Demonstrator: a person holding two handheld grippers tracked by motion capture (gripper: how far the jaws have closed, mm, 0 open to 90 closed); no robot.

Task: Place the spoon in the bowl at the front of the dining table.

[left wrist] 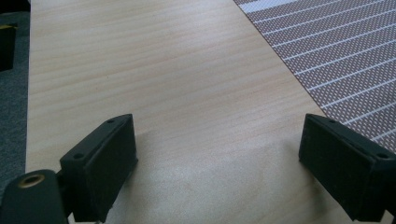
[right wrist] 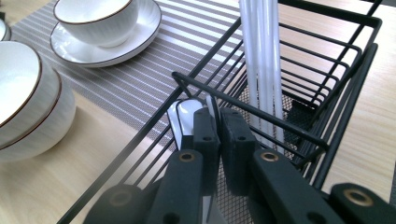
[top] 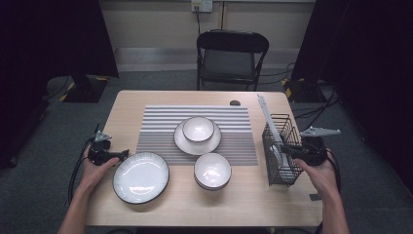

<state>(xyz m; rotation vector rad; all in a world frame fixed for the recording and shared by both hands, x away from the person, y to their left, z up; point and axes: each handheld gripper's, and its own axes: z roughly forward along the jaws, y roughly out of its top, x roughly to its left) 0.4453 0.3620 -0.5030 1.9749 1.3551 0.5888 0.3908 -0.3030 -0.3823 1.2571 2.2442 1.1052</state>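
The right gripper (right wrist: 219, 135) has its fingers (right wrist: 205, 135) pressed together on one white spoon (right wrist: 184, 116) inside the black wire basket (top: 281, 170) at centre right, beside a few upright white chopsticks (right wrist: 261, 56), while the left gripper (left wrist: 219, 158) at lower left holds its two fingers wide apart over bare wood. Outward lie one large plate (top: 141, 176), two stacked bowls (top: 212, 170), and one bowl (top: 198, 128) on one saucer (top: 182, 141). One striped placemat (top: 160, 131) covers the pale tabletop (top: 243, 200); one black folding chair (top: 229, 58) stands on grey carpet at top centre.
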